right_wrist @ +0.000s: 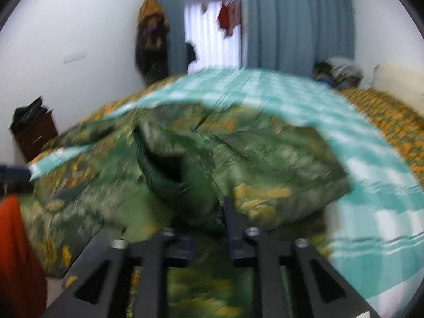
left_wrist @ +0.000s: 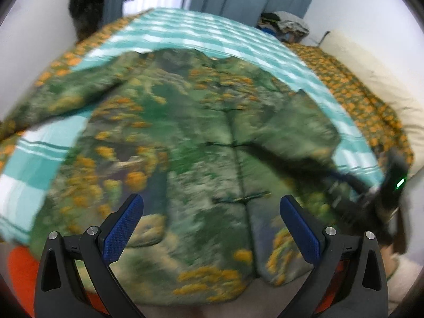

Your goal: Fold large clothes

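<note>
A large green garment (left_wrist: pixel 185 132) with yellow-orange flower print lies spread flat on the bed, front placket up, one sleeve stretched out to the left. My left gripper (left_wrist: pixel 212 198) hovers open over its near hem with nothing between the blue pads. My right gripper (left_wrist: pixel 371 193) shows as a dark blur at the garment's right side. In the right wrist view the garment (right_wrist: pixel 265 159) has its sleeve (right_wrist: pixel 172 175) folded in over the body. That sleeve's end lies bunched between the jaws of the right gripper (right_wrist: pixel 205 212), which stand apart. One finger is hidden under the cloth.
A teal checked sheet (left_wrist: pixel 212 31) covers the bed over an orange-flowered cover (left_wrist: pixel 357 92). A cream pillow (left_wrist: pixel 384 79) and a clothes pile (left_wrist: pixel 286 25) sit at the far right. A dark cabinet (right_wrist: pixel 34 132) stands left; a coat (right_wrist: pixel 151 39) hangs by the curtains. Orange-red cloth (right_wrist: pixel 16 251) shows lower left.
</note>
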`<state>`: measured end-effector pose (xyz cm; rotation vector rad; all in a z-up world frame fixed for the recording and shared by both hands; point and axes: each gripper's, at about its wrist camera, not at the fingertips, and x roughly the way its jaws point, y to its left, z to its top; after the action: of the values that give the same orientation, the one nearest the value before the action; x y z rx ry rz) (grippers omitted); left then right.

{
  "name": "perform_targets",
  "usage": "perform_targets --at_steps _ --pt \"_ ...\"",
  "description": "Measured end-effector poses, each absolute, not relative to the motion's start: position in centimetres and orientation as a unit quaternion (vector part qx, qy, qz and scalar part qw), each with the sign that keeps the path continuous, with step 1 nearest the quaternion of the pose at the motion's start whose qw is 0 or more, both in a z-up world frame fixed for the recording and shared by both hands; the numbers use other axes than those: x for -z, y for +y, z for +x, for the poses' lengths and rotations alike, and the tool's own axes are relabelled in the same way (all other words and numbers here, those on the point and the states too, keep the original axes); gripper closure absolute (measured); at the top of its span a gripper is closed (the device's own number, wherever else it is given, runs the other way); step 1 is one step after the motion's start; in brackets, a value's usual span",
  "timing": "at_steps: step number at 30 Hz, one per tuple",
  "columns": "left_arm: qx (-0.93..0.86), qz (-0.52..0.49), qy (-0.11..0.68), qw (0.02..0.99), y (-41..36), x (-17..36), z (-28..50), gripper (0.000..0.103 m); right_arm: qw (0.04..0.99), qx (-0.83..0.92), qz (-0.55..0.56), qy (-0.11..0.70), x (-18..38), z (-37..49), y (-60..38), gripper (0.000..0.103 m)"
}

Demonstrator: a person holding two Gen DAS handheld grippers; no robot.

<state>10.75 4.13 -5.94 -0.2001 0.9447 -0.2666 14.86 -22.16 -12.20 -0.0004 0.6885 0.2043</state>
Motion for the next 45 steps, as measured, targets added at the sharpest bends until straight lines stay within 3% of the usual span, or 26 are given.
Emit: perform_targets --at_steps 1,8,10,12,13,15,16,18,20,34,45 --pt "0.142 -0.107 0.459 0.870 3.9 6.2 11.4 0.001 0.930 -0.112 0.010 0.350 12.7 14.8 -21.8 0.042" --pt "0.256 -0.181 0.526 0.791 -1.6 9.4 16.9 0.002 0.926 -0.132 0.021 0.353 11.3 11.2 -22.1 0.037" --pt "0.260 -0.171 0.537 0.784 -4.0 10.6 18.4 0.009 0.928 -0.126 0.032 0.348 11.1 9.5 -22.6 0.034" --pt "0.250 -0.159 0.552 0.780 -5.7 11.9 19.6 0.030 0.928 -0.123 0.038 0.349 11.1 8.2 -22.9 0.034" --pt "0.241 -0.155 0.559 0.778 -6.4 12.5 20.2 0.034 0.928 -0.122 0.038 0.349 11.0 7.8 -23.0 0.034" --pt "0.223 -0.142 0.562 0.784 -7.1 13.0 20.6 0.057 0.930 -0.120 0.036 0.345 11.1 7.3 -23.1 0.034" --pt "0.211 -0.131 0.561 0.790 -7.4 13.0 20.6 0.063 0.931 -0.121 0.035 0.342 11.1 7.1 -23.3 0.034" --pt "0.203 -0.122 0.556 0.797 -7.7 12.6 20.4 0.087 0.933 -0.121 0.037 0.337 11.1 7.3 -23.6 0.034" --pt "0.203 -0.123 0.550 0.801 -7.6 12.0 20.3 0.095 0.934 -0.122 0.040 0.333 11.3 7.3 -23.8 0.034" --pt "0.194 -0.037 0.458 0.867 -5.5 4.1 24.7 0.097 0.941 -0.101 0.069 0.316 11.5 8.3 -25.8 0.034" --pt "0.140 -0.017 0.464 0.875 -0.9 8.6 30.5 0.097 0.937 -0.051 0.095 0.332 10.8 11.1 -29.6 0.034"
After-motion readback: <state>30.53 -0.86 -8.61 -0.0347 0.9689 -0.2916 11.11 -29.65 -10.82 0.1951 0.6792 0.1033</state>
